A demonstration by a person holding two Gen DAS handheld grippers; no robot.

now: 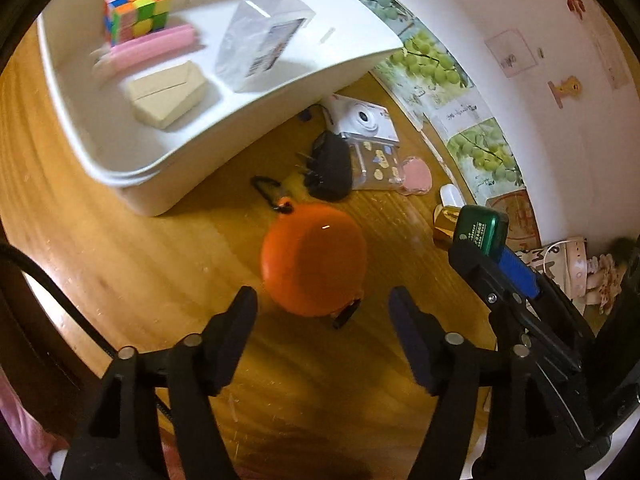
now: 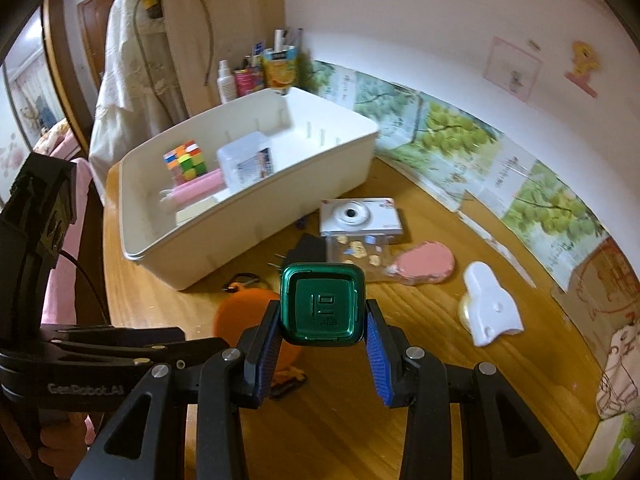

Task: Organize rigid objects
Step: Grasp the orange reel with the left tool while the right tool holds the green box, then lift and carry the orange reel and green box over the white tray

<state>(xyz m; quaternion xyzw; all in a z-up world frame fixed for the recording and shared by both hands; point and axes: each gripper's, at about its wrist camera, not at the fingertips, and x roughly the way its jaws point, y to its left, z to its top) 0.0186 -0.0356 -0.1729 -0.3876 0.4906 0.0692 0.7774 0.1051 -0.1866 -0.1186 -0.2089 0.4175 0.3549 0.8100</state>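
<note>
My right gripper (image 2: 322, 322) is shut on a green square tin (image 2: 322, 304) and holds it above the wooden table; the tin also shows in the left wrist view (image 1: 480, 230). My left gripper (image 1: 324, 312) is open and empty, just short of an orange round case (image 1: 314, 258), seen partly behind the right fingers (image 2: 236, 316). A white bin (image 1: 132, 184) (image 2: 256, 224) holds a colour cube (image 1: 136, 10) (image 2: 186, 160), a pink item (image 1: 154, 46), a wooden block (image 1: 168, 94) and a clear box (image 1: 264, 38) (image 2: 248, 166).
On the table lie a white camera (image 2: 360, 216) (image 1: 364, 118), a black charger (image 1: 330, 166), a clear sticker case (image 2: 358, 254), a pink flat item (image 2: 426, 264), a white holder (image 2: 490, 308) and a gold cap (image 1: 446, 224). Bottles (image 2: 256, 74) stand behind the bin.
</note>
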